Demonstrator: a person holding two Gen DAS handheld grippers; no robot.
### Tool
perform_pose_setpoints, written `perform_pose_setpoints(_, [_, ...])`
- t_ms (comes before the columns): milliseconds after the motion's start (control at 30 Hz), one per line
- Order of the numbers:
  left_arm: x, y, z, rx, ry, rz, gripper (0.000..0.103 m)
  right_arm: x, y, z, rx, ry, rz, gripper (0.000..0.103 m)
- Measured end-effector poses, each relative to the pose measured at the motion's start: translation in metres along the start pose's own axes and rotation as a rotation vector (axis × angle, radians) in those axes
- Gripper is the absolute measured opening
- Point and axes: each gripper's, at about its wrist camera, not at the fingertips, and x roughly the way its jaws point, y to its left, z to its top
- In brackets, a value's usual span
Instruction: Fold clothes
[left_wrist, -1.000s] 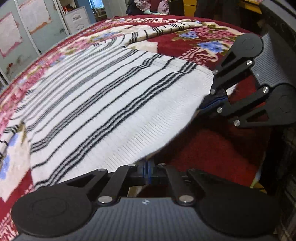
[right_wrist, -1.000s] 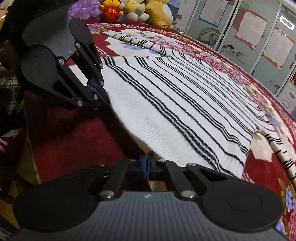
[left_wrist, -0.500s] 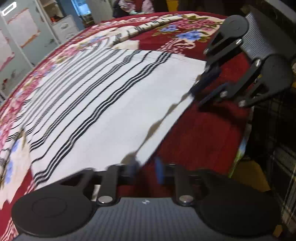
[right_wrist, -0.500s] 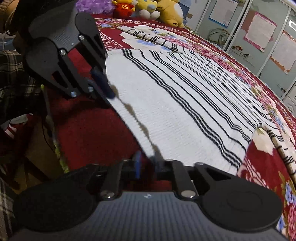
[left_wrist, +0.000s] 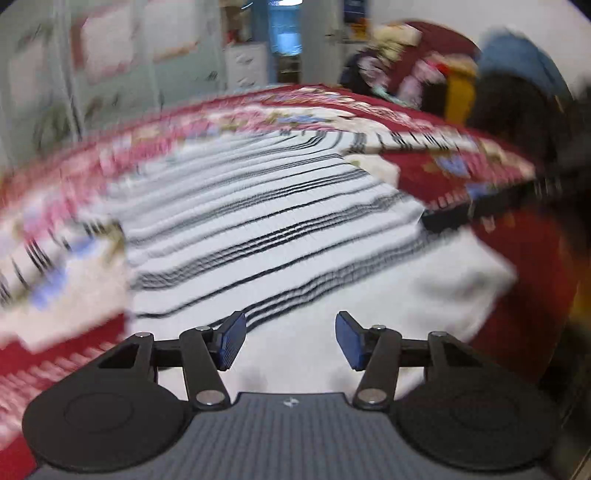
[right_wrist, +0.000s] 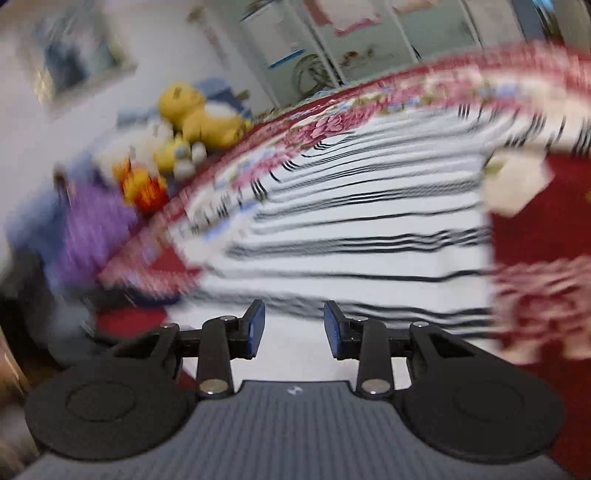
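Observation:
A white knit garment with thin black stripes (left_wrist: 280, 240) lies spread flat on a red floral bedspread (left_wrist: 517, 251). In the left wrist view my left gripper (left_wrist: 290, 341) hangs open over the garment's near white hem, nothing between its blue pads. The same striped garment (right_wrist: 362, 236) fills the right wrist view, where my right gripper (right_wrist: 293, 334) is also open and empty above the hem. A striped sleeve (left_wrist: 417, 142) stretches toward the far right. Both views are smeared by motion.
Several plush toys (right_wrist: 184, 125) sit at the far left corner of the bed. Pale cabinet doors (left_wrist: 122, 62) and a white drawer unit (left_wrist: 247, 62) stand beyond the bed. A pile of bags and clothes (left_wrist: 461, 85) lies at the back right.
Both grippers let go of the garment's hem and opened wide. They pulled up and back, and the hem now lies flat on the bed.

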Motion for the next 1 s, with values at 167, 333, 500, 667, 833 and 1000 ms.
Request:
perform_pose_setpoints(167, [0.009,0.001,-0.038,0.119,0.111,-0.017,0.025,0.016,-0.028,-0.04,0.175,0.114,0.056,0.0])
perform_pose_setpoints(333, [-0.009,0.0,-0.023,0.154,0.116,-0.034,0.023,0.014,-0.037,-0.051,0.227,0.17,0.072,0.0])
perform_pose_setpoints(500, [0.004,0.006,0.021,0.126,0.003,-0.021,0.046,0.016,-0.024,-0.012,0.178,0.126,0.083,0.01])
perform_pose_setpoints(667, [0.051,0.033,0.007,0.002,0.093,0.076,0.057,0.029,-0.037,-0.015,0.239,0.153,0.086,0.013])
perform_pose_setpoints(833, [0.024,0.056,-0.024,-0.064,0.1,0.026,0.06,0.042,-0.05,-0.018,0.3,0.181,0.09,0.0])
perform_pose_setpoints(1000, [0.018,0.075,0.013,-0.244,0.042,-0.04,0.065,0.052,-0.062,0.011,0.342,0.1,0.114,0.019])
